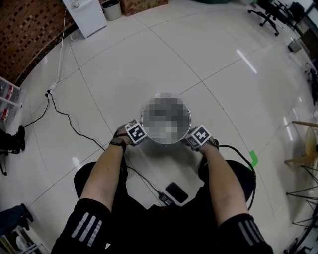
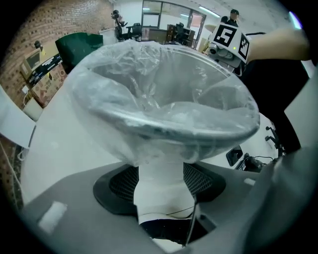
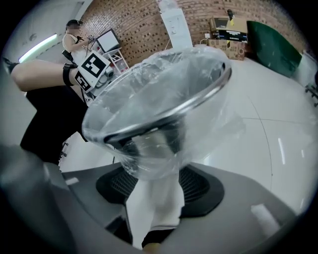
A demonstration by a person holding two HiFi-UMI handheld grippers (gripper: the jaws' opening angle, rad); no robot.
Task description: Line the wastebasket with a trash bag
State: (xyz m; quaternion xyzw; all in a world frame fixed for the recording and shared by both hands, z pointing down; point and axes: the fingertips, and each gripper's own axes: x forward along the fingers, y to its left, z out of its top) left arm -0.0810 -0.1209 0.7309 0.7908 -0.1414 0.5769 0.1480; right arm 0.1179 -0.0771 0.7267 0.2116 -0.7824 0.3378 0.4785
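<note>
A round metal wastebasket [image 1: 149,135] stands on the floor between my knees; a mosaic patch covers its opening in the head view. A clear trash bag [image 2: 149,74] lines it, folded out over the steel rim [image 2: 164,126], with its loose edge hanging just below. My left gripper [image 1: 135,132] is at the basket's left side and my right gripper [image 1: 198,137] at its right, both pointing steeply down. Seen from the left gripper [image 2: 160,178] and from the right gripper [image 3: 154,193], the jaws stand wide apart below the rim [image 3: 164,111]. The bag's hem [image 3: 154,163] hangs loose ahead of the gap, unpinched.
A black phone [image 1: 177,192] and a cable [image 1: 64,116] lie on the white tiled floor near my legs. A strip of green tape [image 1: 254,158] is to the right. A white cabinet [image 1: 87,15] stands far back left, wooden furniture [image 1: 305,144] at the right edge.
</note>
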